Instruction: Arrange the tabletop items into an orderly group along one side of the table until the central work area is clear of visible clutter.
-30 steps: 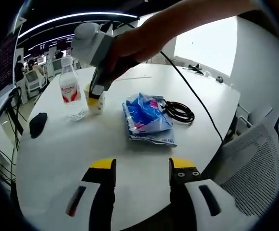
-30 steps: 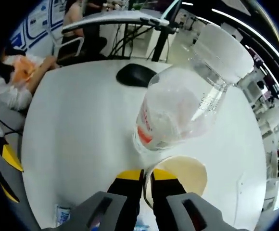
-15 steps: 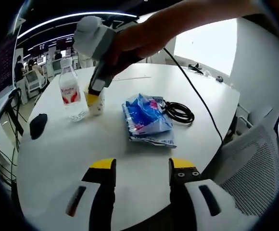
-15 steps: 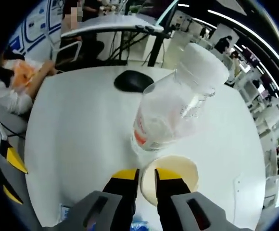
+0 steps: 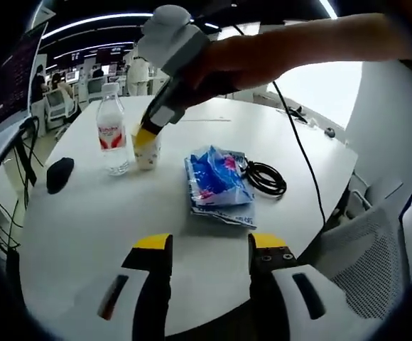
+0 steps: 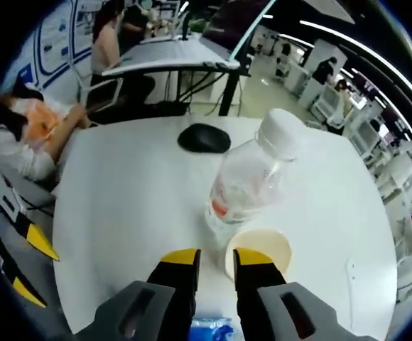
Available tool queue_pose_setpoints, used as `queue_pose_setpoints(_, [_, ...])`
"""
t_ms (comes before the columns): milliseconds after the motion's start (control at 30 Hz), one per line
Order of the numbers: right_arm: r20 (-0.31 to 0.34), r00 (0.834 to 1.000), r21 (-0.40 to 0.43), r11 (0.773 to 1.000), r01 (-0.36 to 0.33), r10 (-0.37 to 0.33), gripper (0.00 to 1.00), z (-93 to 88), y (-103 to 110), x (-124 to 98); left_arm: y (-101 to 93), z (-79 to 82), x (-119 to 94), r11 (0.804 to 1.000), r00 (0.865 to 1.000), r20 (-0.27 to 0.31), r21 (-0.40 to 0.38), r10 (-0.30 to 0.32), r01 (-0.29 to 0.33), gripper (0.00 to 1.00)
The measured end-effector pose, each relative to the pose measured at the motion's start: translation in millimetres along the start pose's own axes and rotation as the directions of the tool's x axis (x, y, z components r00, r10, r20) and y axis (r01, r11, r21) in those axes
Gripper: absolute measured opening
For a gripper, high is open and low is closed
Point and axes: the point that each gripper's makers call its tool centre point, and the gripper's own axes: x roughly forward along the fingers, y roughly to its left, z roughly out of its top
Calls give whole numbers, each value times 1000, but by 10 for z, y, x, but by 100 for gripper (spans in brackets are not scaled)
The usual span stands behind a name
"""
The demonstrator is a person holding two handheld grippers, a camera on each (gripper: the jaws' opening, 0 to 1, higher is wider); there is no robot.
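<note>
A clear water bottle (image 5: pixel 112 138) with a red label stands beside a paper cup (image 5: pixel 147 149) at the far left of the round white table (image 5: pixel 85 227). A blue snack packet (image 5: pixel 217 177) lies in the middle, with a black coiled cable (image 5: pixel 266 177) to its right. A hand holds my right gripper (image 5: pixel 146 133) down at the cup's rim. In the right gripper view, that gripper (image 6: pixel 217 259) is open, its right jaw over the near rim of the cup (image 6: pixel 263 249), with the bottle (image 6: pixel 245 185) just beyond. My left gripper (image 5: pixel 209 245) hovers open over the table's near edge, holding nothing.
A black mouse (image 5: pixel 59 174) lies left of the bottle, also visible as the mouse (image 6: pixel 204 137) in the right gripper view. A mesh office chair (image 5: pixel 366 256) stands at the table's right edge. Desks, seated people and chairs are beyond the table.
My right gripper's jaws, shut on the cup's rim a second ago, have parted, and it has drawn back from cup and bottle. The left gripper stays open.
</note>
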Motion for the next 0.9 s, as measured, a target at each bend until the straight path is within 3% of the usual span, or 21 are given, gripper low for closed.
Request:
queue_pose_setpoints(433, [76,997,80,997,3,-9,18,-56,3,-232,-58,46,-68,998,999,0,-44,37,-37,42])
queue_pose_setpoints(600, [79,997,77,997,-7,1,18,-200,61,-299,-56,24,-101,995,998,-7,-67,67,-68,42])
queue_pose_setpoints(900, [110,994,179,984,-1,-19,18,-478,107,-450,-112,-22,-115,991,997,-19,-107,75,-76,41])
